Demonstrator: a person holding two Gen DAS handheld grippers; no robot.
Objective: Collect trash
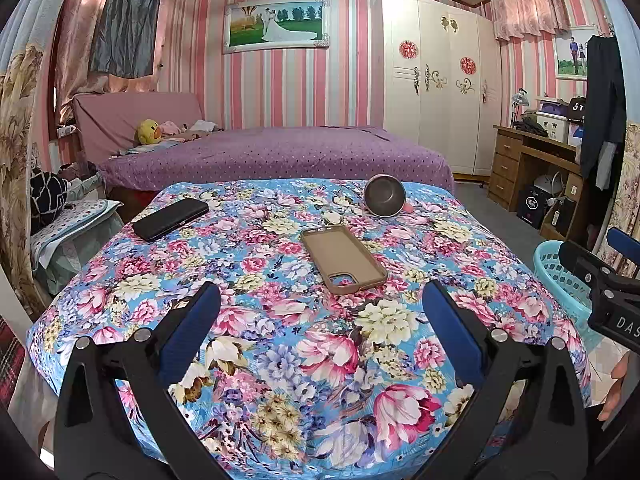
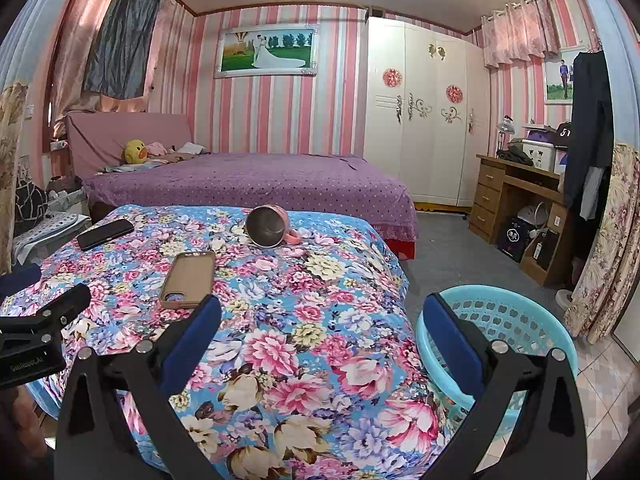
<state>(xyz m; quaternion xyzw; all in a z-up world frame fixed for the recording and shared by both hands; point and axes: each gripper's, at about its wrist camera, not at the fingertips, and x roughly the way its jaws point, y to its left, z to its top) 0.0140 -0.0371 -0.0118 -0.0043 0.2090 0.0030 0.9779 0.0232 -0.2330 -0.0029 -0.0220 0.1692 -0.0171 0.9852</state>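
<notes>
Left gripper [image 1: 320, 320] jaws wide apart, nothing between them, hovering over the floral cloth [image 1: 280, 360] on the table. Right gripper [image 2: 320, 332] also spread, empty — straddling the table's right edge with the turquoise basket [image 2: 520, 320] just beside its right finger, on the floor. No obvious trash visible; items on the cloth: tan phone case [image 1: 343, 258] lying flat, inside up, just ahead of the left gripper; pink mug [image 1: 384, 195] with metal inside tipped on its side farther back; black phone [image 1: 170, 218] far left. Purple bed [image 1: 280, 152] behind, wardrobe [image 1: 440, 80] and desk [image 1: 528, 160] to the right. Nothing blocks the way to the case.
</notes>
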